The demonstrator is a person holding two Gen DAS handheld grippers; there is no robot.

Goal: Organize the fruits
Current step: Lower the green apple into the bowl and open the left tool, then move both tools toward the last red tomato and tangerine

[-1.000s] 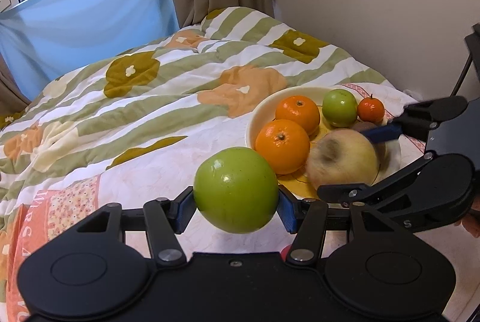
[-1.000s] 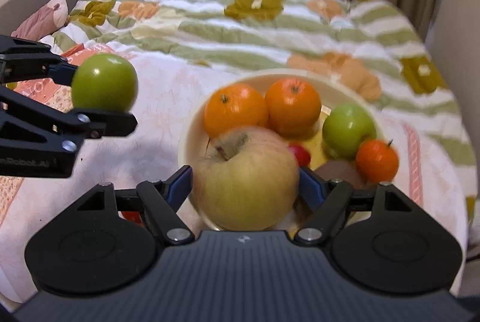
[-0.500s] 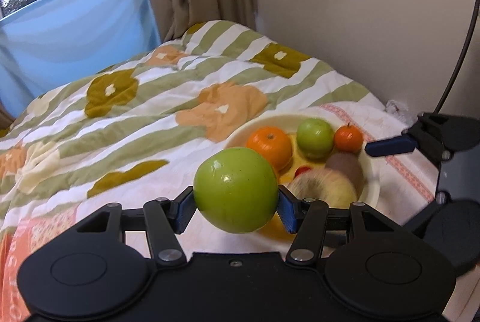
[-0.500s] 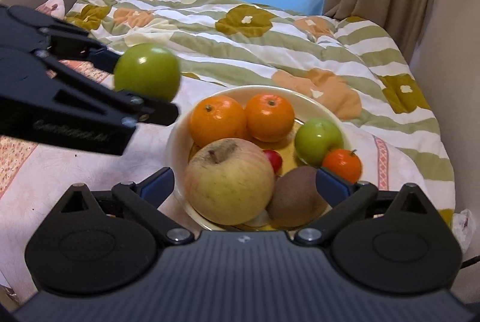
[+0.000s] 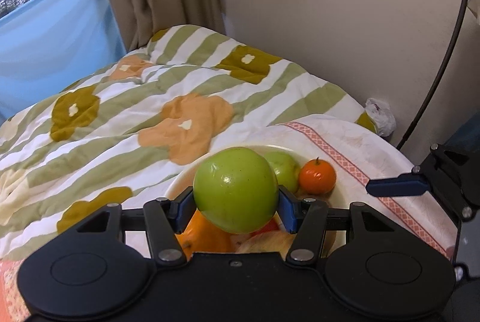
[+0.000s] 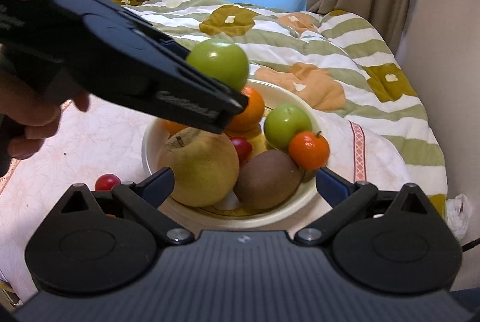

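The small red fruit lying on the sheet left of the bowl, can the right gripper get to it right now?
Probably yes: the right gripper is open and empty, and the red fruit lies uncovered beside its left finger.

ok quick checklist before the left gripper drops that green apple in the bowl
1. Grip on held green apple: left gripper pads press both sides. Ok.
2. Apple over the bowl: above its far side. Ok.
3. Free landing spot: oranges, second green apple, big yellow apple, kiwi and small orange crowd it. Not ok.
4. Right gripper clear: open, empty, at the near rim. Ok.
5. Strays: red fruit lies outside the bowl. Not ok.
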